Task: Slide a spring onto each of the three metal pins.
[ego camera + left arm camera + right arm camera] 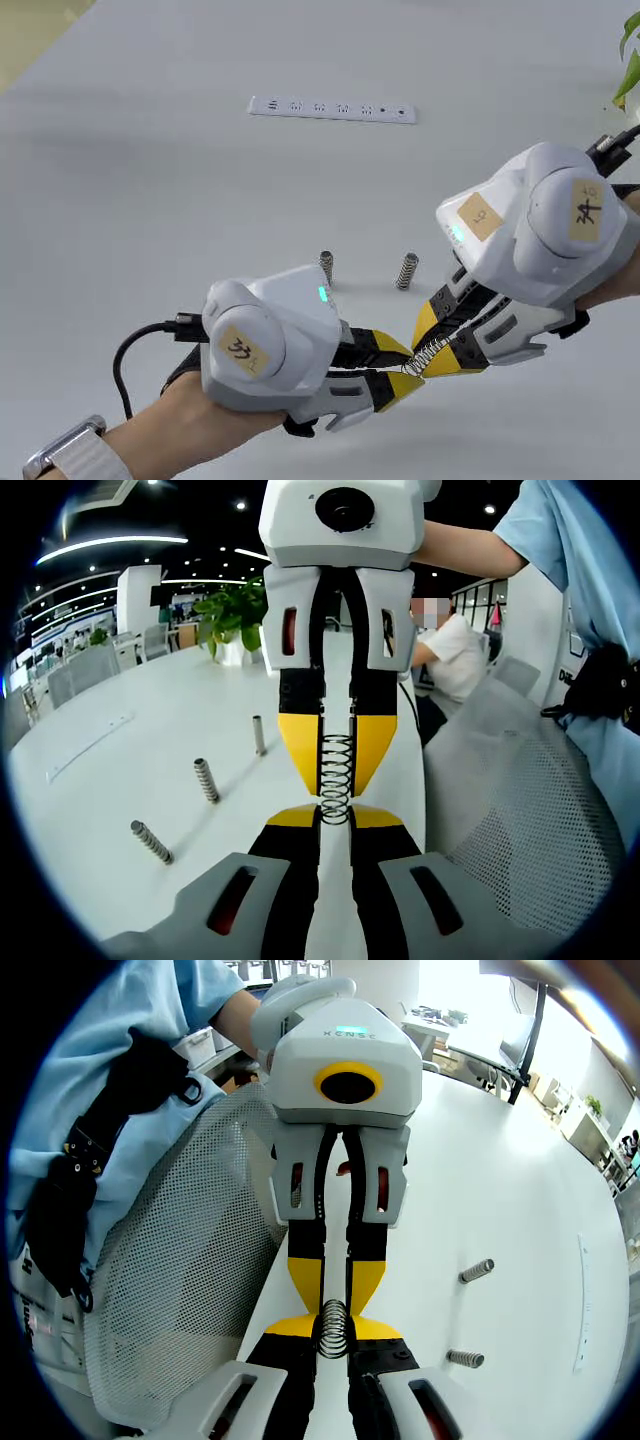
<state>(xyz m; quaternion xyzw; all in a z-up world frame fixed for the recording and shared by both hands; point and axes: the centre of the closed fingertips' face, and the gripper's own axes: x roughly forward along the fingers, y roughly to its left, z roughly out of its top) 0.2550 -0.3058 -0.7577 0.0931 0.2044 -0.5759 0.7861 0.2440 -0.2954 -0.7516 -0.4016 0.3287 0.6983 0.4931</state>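
A small steel spring point(428, 352) hangs in the air between my two grippers, which meet tip to tip. My left gripper point(408, 368) comes in from the lower left and is shut on one end of it. From the right, my right gripper point(437, 352) is shut on the other end. In the left gripper view the spring point(336, 765) runs up between the right gripper's yellow fingers point(372, 750). Two pins with springs on them point(326, 268) point(407, 270) stand upright on the table. A bare metal pin point(259, 735) stands beyond two sprung pins point(206, 780) point(151, 842).
A white power strip point(332, 109) lies at the far side of the grey table point(150, 200). A plant point(630, 60) stands at the right edge. A mesh chair point(180, 1290) and a person in a blue shirt point(120, 1020) are beside the table's near edge.
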